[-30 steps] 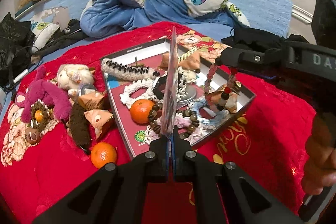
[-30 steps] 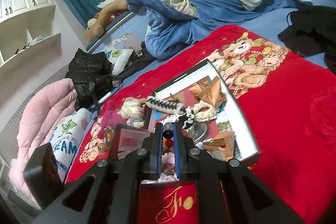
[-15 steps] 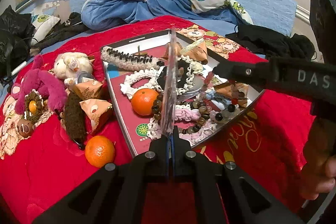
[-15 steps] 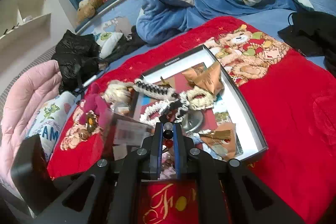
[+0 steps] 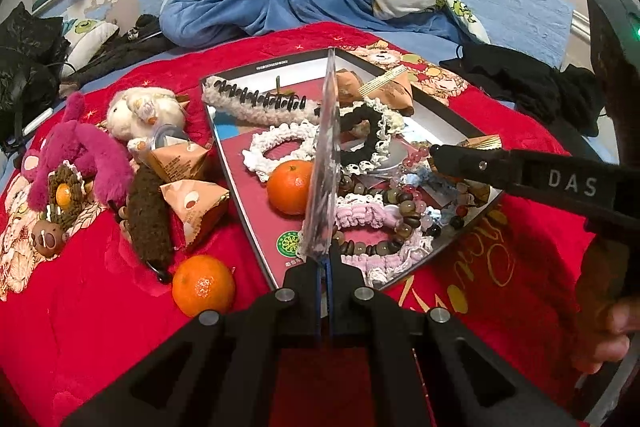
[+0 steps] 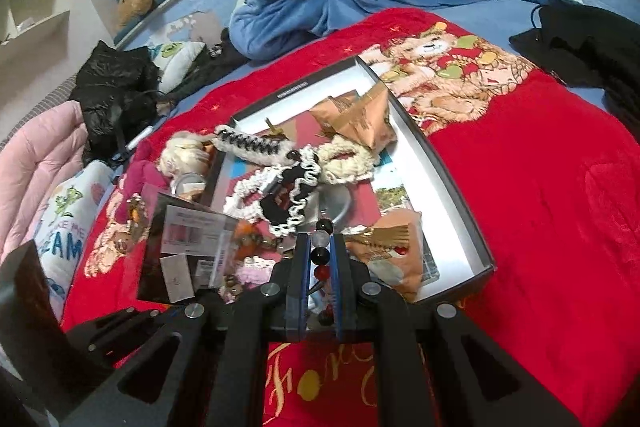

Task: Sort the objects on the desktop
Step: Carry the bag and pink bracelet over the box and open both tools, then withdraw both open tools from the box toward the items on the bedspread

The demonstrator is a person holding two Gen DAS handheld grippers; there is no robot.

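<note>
Two hand-held grippers work over a shallow white-walled cardboard box lid (image 5: 448,115) lying on a red plush blanket (image 5: 500,287) spread over a bed. A second ago the right gripper (image 6: 320,259) hung a string of red, black and clear beads (image 6: 322,251) above the lid's near right corner; now it has come down, and the string lies low among the bead bracelets already inside the lid. That suggests the beads are about to be released there, one more item sorted.

The right jaws are only narrowly apart, pinching the bead string between them.

The left gripper (image 5: 325,279) has its jaws pressed almost together on the bottom edge of a thin, clear plastic card sleeve (image 5: 322,167), held upright and edge-on over the lid's near edge. It has stayed there the whole second.

Inside the lid lie a small orange tangerine (image 5: 290,185), white, black and pink crocheted hair ties, and tan triangular snack packets. Left of the lid, on the blanket, sit a second tangerine (image 5: 203,285), more packets and pink and cream plush toys, not yet sorted.
</note>
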